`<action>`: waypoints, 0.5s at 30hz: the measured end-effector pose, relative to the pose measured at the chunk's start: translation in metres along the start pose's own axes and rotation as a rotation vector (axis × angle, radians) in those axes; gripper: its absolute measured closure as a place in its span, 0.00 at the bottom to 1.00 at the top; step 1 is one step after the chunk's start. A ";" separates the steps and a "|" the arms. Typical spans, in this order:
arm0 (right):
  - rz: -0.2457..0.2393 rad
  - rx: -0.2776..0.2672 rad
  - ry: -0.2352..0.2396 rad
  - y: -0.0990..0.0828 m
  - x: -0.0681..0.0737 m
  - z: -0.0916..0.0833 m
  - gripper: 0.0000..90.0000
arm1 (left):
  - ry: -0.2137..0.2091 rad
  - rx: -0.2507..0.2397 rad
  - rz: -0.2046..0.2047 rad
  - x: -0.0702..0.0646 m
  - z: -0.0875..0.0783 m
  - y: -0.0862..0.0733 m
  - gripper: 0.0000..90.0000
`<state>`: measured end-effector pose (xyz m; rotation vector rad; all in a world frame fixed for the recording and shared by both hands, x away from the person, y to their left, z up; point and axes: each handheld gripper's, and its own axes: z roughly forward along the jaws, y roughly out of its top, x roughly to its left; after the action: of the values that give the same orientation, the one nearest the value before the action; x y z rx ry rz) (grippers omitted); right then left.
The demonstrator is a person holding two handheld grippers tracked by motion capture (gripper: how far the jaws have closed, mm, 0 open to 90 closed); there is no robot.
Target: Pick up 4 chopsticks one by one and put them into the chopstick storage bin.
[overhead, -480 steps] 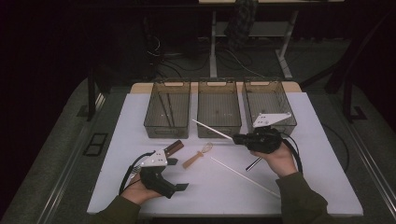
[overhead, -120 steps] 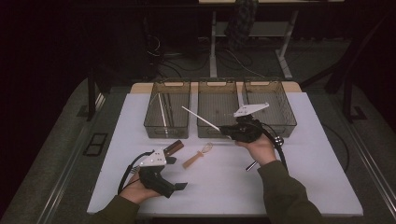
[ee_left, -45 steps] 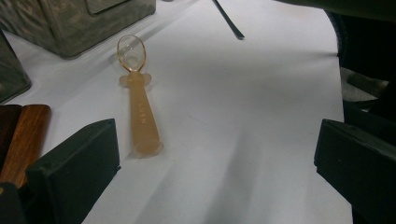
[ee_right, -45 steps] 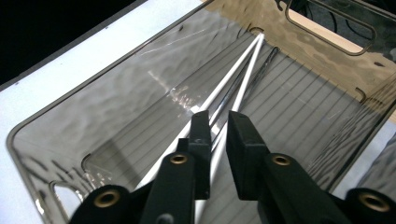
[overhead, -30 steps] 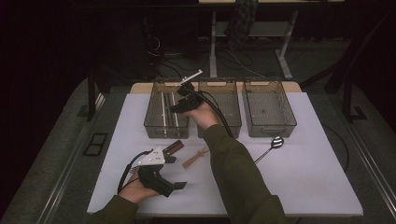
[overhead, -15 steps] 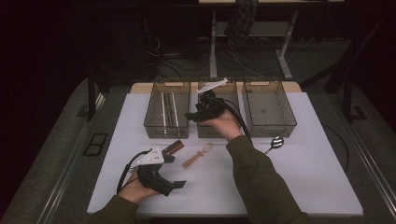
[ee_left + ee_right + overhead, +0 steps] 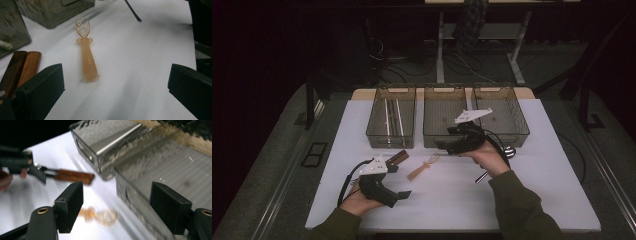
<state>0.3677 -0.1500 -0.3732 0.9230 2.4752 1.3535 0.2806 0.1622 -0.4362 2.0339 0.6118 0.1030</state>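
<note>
A small translucent orange spoon [image 7: 424, 167] lies on the white table [image 7: 452, 200], just ahead of my left gripper [image 7: 398, 181]. In the left gripper view the spoon [image 7: 86, 57] points away from my left gripper [image 7: 116, 82], whose jaws stand wide apart with nothing between them. My right gripper [image 7: 443, 146] hovers at the front wall of the middle bin [image 7: 444, 137], aimed left and down. Its jaws have just been opening and hold nothing. The right gripper view is blurred: the spoon [image 7: 102, 216] lies below my right gripper [image 7: 117, 212].
Three clear bins stand in a row at the back; the left bin [image 7: 391, 135] holds long thin rods [image 7: 392, 117]. A brown wooden-handled utensil [image 7: 397, 157] lies by the left gripper. A black ladle [image 7: 507, 150] lies partly behind the right hand.
The right hand has swung from above the left bin rightward and toward me, to the front of the middle bin. The white rod it carried seconds ago has left its jaws. The left hand stayed put.
</note>
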 end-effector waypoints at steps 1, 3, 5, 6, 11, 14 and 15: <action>0.007 -0.003 0.005 -0.006 -0.001 -0.005 0.30 | 0.003 0.000 -0.003 0.001 0.000 0.000 0.00; 0.017 -0.019 0.019 -0.017 -0.002 -0.013 0.29 | 0.010 0.002 -0.008 0.001 0.001 0.000 0.00; 0.028 -0.027 0.023 -0.027 -0.004 -0.021 0.27 | 0.017 0.001 -0.013 0.002 0.001 0.000 0.00; 0.028 -0.029 0.021 -0.031 -0.005 -0.025 0.26 | 0.019 0.003 -0.016 0.002 0.001 0.000 0.00; 0.049 -0.048 -0.009 -0.054 -0.008 -0.040 0.22 | 0.029 0.013 -0.018 0.002 0.002 -0.001 0.00; 0.054 -0.056 -0.027 -0.070 -0.009 -0.050 0.22 | 0.034 0.014 -0.024 0.002 0.003 -0.001 0.00; 0.054 -0.056 -0.032 -0.075 -0.009 -0.053 0.21 | 0.038 0.021 -0.028 0.001 0.003 -0.001 0.00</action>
<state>0.3191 -0.2225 -0.4047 0.9970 2.3926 1.4064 0.2823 0.1604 -0.4389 2.0465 0.6673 0.1193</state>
